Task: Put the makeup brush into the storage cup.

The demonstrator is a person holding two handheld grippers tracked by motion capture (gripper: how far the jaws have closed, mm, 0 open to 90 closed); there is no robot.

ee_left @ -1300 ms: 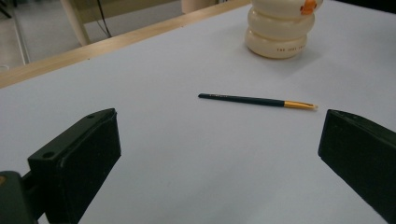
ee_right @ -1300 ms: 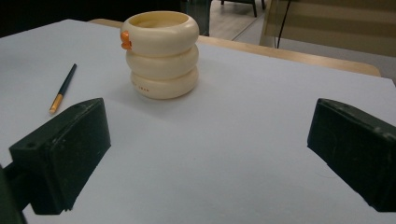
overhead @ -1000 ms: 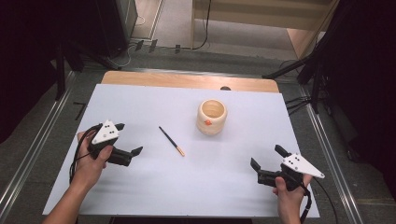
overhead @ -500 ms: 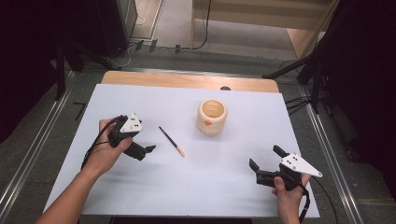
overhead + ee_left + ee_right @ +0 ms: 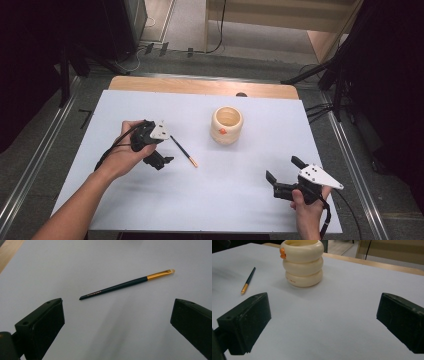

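Observation:
A thin brush (image 5: 182, 150) with a dark handle and gold ferrule lies flat on the white table (image 5: 230, 200), left of centre. Just left of it my left gripper (image 5: 161, 161) is held open, tilted down; in the left gripper view the brush (image 5: 120, 286) lies a little beyond the wide-apart jaws of that gripper (image 5: 117, 315), untouched. A cream ribbed cup (image 5: 226, 125) with an orange mark stands upright near the middle. My right gripper (image 5: 283, 168) hovers open at the front right, facing the cup (image 5: 302, 263) and the brush (image 5: 248, 280) from a distance, its own jaws (image 5: 323, 305) holding nothing.
A wooden strip (image 5: 200, 86) runs along the table's far edge. Metal rails (image 5: 40, 150) flank the table on the floor, with dark stands and cables behind. Bare sheet lies between the two grippers.
My left gripper has moved right and away from the person, from the table's left side up to the brush. The right gripper has barely shifted.

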